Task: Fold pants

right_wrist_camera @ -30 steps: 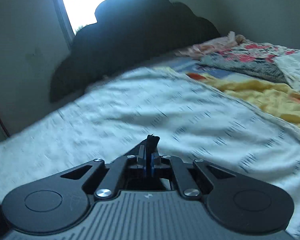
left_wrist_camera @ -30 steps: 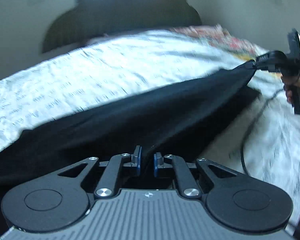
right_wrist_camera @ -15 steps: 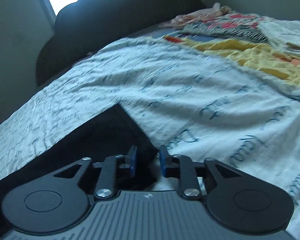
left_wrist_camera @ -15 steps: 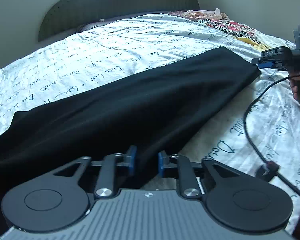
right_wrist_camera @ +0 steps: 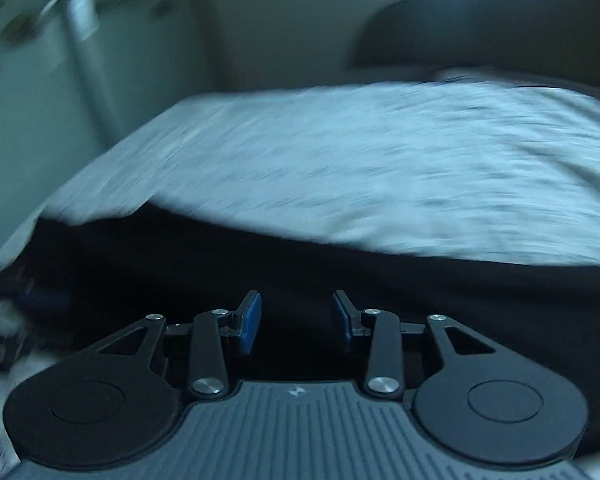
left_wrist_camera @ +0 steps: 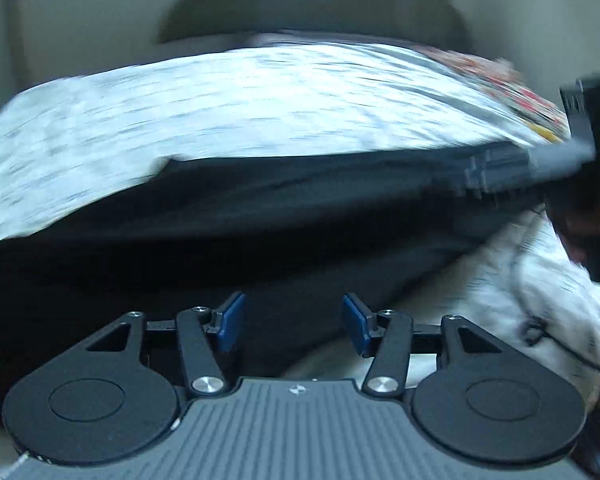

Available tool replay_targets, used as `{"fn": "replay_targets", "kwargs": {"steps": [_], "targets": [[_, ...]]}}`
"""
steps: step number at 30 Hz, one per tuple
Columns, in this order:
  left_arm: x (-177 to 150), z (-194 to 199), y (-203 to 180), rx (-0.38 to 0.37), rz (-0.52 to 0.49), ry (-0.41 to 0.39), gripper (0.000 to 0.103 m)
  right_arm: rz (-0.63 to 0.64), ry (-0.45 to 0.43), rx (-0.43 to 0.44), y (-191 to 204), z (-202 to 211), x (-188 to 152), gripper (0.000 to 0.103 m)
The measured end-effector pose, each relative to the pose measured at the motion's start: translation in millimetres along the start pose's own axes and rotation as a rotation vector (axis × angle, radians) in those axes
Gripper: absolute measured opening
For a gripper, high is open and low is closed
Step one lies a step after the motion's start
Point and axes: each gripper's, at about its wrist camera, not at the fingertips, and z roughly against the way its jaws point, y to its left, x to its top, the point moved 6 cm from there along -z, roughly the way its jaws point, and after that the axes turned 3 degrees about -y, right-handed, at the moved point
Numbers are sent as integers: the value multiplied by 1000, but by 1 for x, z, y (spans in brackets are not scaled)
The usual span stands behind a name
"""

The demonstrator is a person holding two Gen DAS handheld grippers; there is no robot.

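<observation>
The black pants point(left_wrist_camera: 260, 224) lie flat in a long band across the white printed bedsheet point(left_wrist_camera: 260, 112). They also fill the lower part of the right wrist view point(right_wrist_camera: 380, 288). My left gripper point(left_wrist_camera: 292, 326) is open and empty, just over the pants' near edge. My right gripper point(right_wrist_camera: 296, 320) is open and empty, low over the black cloth. The right gripper's body shows blurred at the right edge of the left wrist view point(left_wrist_camera: 588, 152). Both views are motion-blurred.
A dark headboard point(left_wrist_camera: 312, 4) stands at the back of the bed. Colourful bedding point(left_wrist_camera: 512, 88) lies at the far right. A black cable point(left_wrist_camera: 540, 328) runs over the sheet at the right. A wall and pale post point(right_wrist_camera: 88, 40) stand left of the bed.
Both grippers have let go of the pants and opened wide. The pants now lie flat on the sheet. The right gripper has swung to face left across the pants.
</observation>
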Motion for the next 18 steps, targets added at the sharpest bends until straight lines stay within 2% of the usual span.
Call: {"fn": "replay_targets", "kwargs": {"steps": [1,2,3,4,6,9,12,15,17,18], "targets": [[-1,5,17,41,31,-1,57,58,65,46,19,-19,-2,41],[-4,12,38,88,68,-2,58,123,128,53,33,-38,-6,50],[-7,19,59,133,109,-2,58,198,175,11,43,-54,-7,53],[-10,27,79,176,150,-4,58,273,182,-54,52,-63,-2,54],[-18,44,119,268,240,-9,59,367,144,-124,75,-68,18,54],[-31,71,170,371,370,-24,59,392,54,-45,115,-69,55,54],[-48,96,210,382,528,-41,59,426,-11,111,174,-79,77,54],[-63,113,237,361,660,-69,59,452,-34,272,241,-96,76,54],[-69,117,246,319,726,-74,59,543,-51,339,287,-105,65,54],[-71,118,246,285,746,-76,59,610,-65,336,308,-110,58,54]]}}
